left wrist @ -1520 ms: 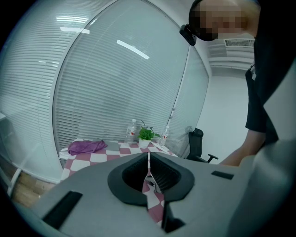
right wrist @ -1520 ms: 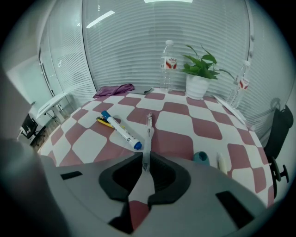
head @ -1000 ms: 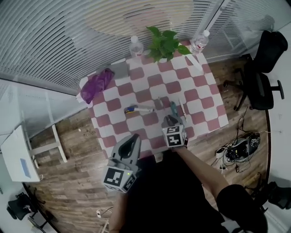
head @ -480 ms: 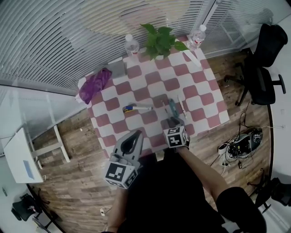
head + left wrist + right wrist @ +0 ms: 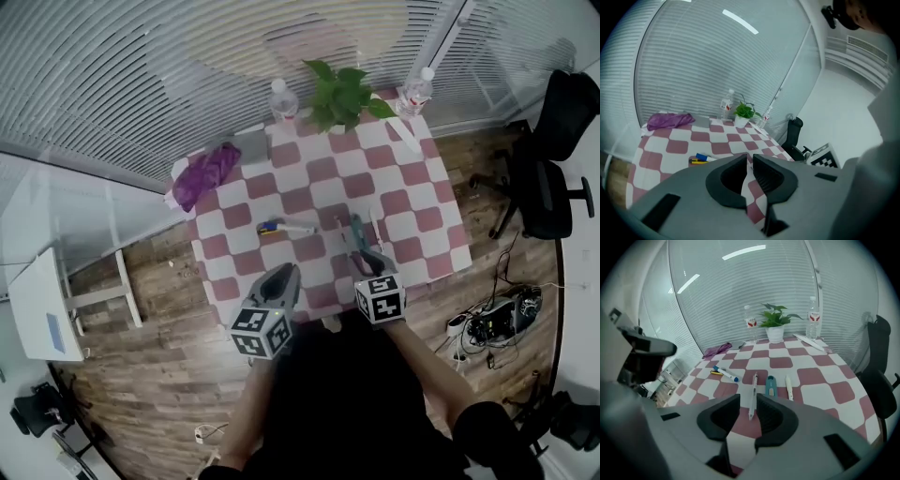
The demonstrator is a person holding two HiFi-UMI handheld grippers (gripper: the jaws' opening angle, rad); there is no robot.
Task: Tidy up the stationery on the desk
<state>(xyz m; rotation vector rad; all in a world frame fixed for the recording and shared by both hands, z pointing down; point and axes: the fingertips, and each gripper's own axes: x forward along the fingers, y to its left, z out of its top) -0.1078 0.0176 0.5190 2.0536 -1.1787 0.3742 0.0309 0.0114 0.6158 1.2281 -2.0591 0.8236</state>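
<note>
Stationery lies on the red-and-white checked tablecloth [image 5: 412, 220]. A slim grey pen [image 5: 753, 399], a teal cutter [image 5: 770, 385] and a white pen [image 5: 789, 387] rest side by side. A blue-capped white marker [image 5: 725, 373] and a yellow pen [image 5: 714, 373] lie further left. My right gripper [image 5: 747, 400] hovers at the near edge [image 5: 372, 261]; its jaws have just been opening and stand apart, the grey pen lying on the cloth just ahead, not pressed. My left gripper [image 5: 749, 160] is shut and empty, low over the near left edge [image 5: 284, 274].
At the far edge stand a potted plant [image 5: 342, 94] and two water bottles [image 5: 281, 96] [image 5: 415, 89]. A purple cloth [image 5: 206, 173] and a grey flat object [image 5: 251, 145] lie at the far left corner. A black office chair [image 5: 548, 178] stands to the right.
My right gripper has drawn back from the pens toward the near edge, its jaws wider. My left gripper has dropped lower by the table's near left edge.
</note>
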